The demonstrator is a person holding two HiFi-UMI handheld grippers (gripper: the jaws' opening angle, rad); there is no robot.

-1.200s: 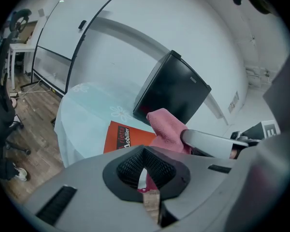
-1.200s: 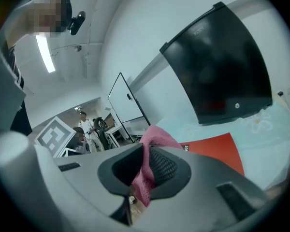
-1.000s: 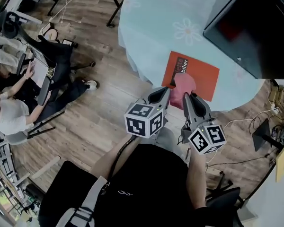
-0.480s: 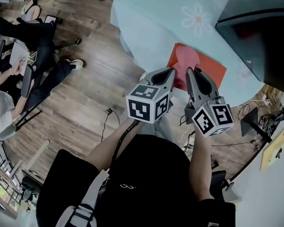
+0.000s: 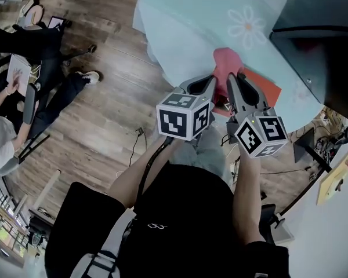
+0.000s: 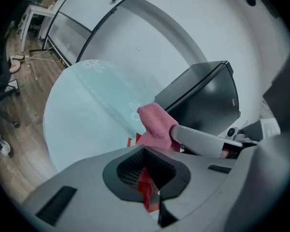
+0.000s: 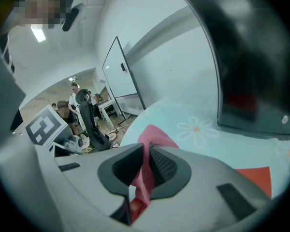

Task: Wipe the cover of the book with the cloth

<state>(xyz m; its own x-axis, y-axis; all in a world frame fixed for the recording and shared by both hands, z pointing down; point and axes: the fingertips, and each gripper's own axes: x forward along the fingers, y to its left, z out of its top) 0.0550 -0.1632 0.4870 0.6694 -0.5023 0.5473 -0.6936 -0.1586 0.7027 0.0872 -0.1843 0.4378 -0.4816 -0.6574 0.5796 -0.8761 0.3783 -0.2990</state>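
Observation:
A red book (image 5: 263, 84) lies near the front edge of the round table (image 5: 180, 22), mostly hidden behind my two grippers. My right gripper (image 5: 234, 77) is shut on a pink cloth (image 5: 225, 62), which bunches over the book's far left part. In the right gripper view the cloth (image 7: 152, 138) hangs between the shut pads of the right gripper (image 7: 144, 172), with a corner of the book (image 7: 253, 178) at the right. My left gripper (image 5: 210, 82) sits at the book's near left corner. In its own view the left gripper (image 6: 147, 187) is shut on the red book (image 6: 145, 190).
A large black monitor (image 5: 322, 36) stands on the table just right of the book. The pale blue tablecloth carries a daisy print (image 5: 247, 25). People sit on chairs (image 5: 23, 86) on the wooden floor at the left. Cables (image 5: 330, 138) lie at the right.
The right gripper has pushed the pink cloth across the book, from its near side to its far left part. The left gripper has stayed at the book's corner.

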